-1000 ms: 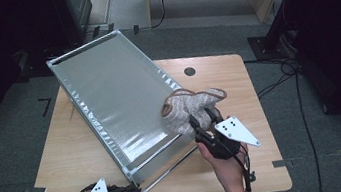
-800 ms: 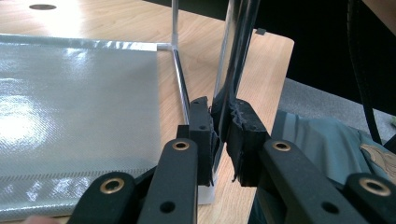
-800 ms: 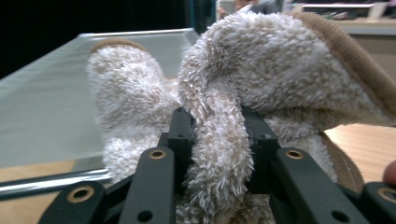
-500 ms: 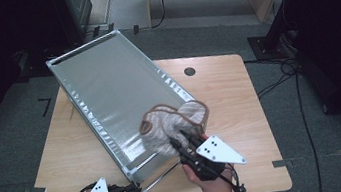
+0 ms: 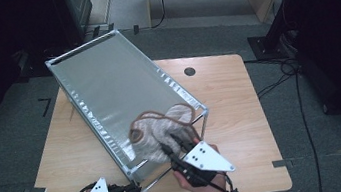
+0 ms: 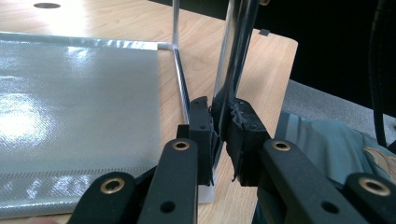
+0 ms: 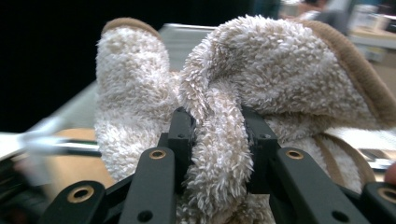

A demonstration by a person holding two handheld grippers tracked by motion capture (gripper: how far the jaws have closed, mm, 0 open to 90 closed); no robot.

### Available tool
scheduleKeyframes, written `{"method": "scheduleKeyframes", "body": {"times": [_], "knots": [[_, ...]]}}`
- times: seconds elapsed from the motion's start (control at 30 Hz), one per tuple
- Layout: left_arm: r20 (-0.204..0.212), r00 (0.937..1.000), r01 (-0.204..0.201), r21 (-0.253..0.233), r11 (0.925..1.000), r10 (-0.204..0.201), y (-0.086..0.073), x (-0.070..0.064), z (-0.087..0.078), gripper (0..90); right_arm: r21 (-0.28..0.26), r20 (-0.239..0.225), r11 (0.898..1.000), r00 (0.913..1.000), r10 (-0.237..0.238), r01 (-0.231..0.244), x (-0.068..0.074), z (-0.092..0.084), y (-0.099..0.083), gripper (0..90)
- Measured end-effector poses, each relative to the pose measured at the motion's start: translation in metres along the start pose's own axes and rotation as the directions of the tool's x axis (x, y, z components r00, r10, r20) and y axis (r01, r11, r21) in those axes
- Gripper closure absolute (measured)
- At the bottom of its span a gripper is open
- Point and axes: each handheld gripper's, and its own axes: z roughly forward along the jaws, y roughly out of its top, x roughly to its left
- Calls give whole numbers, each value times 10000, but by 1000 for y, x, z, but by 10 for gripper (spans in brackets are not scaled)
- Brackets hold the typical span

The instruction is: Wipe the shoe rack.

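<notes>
A fluffy beige towel [image 5: 155, 128] with brown trim lies bunched on the near end of a silver-surfaced metal rack [image 5: 116, 83]. My right gripper [image 5: 171, 144] is shut on a fold of it. In the right gripper view the towel [image 7: 280, 65] bulges over the jaws of that gripper [image 7: 219, 135], which have just been closing with the fold between them. My left gripper [image 5: 132, 187] sits at the rack's near corner. In the left gripper view it [image 6: 223, 126] is shut on a thin metal bar [image 6: 231, 56] of the frame, beside the silver sheet [image 6: 70, 116].
The rack stands slantwise on a wooden table [image 5: 239, 96] with a round cable hole [image 5: 190, 71] behind it. Bare wood lies right of the rack. Cables [image 5: 286, 69] run over the grey floor at the right. The person's teal clothing [image 6: 327, 140] shows past the table edge.
My right gripper has carried the towel leftward, from the rack's right edge onto the near end of the silver surface. The left gripper has stayed put.
</notes>
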Motion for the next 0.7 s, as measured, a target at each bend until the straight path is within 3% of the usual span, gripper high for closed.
{"method": "scheduleKeyframes", "body": {"times": [0.13, 0.23, 0.3, 0.43, 0.6, 0.7], "knots": [[11, 10000, 3, 1, 10000, -3, 0, 0, 0, 809, -178, 1217, 9993, 9920, 345, -325, -29, -5, -5, 698], [-8, 10000, 30, -33, 10000, -30, 0, 0, 1, 809, -189, 1881, 9959, 9779, 908, -888, -50, -11, -9, 702], [8, 10000, 39, -27, 10000, -39, 0, 0, 1, 809, -195, 2100, 9945, 9720, 1052, -1034, -55, -13, -11, 703], [-9, 10000, 47, -29, 10000, -47, 0, 0, 1, 808, -79, 1915, 9961, 9775, 882, -883, -48, -12, -10, 711], [-17, 10000, 52, -19, 10000, -52, 0, 0, 1, 808, 51, 791, 9994, 9963, 341, -346, -22, -9, -5, 711], [18, 10000, 88, -22, 10000, -88, 0, 0, 1, 807, 310, 6, 9995, 9999, -113, 112, -5, -8, 0, 710]]}}
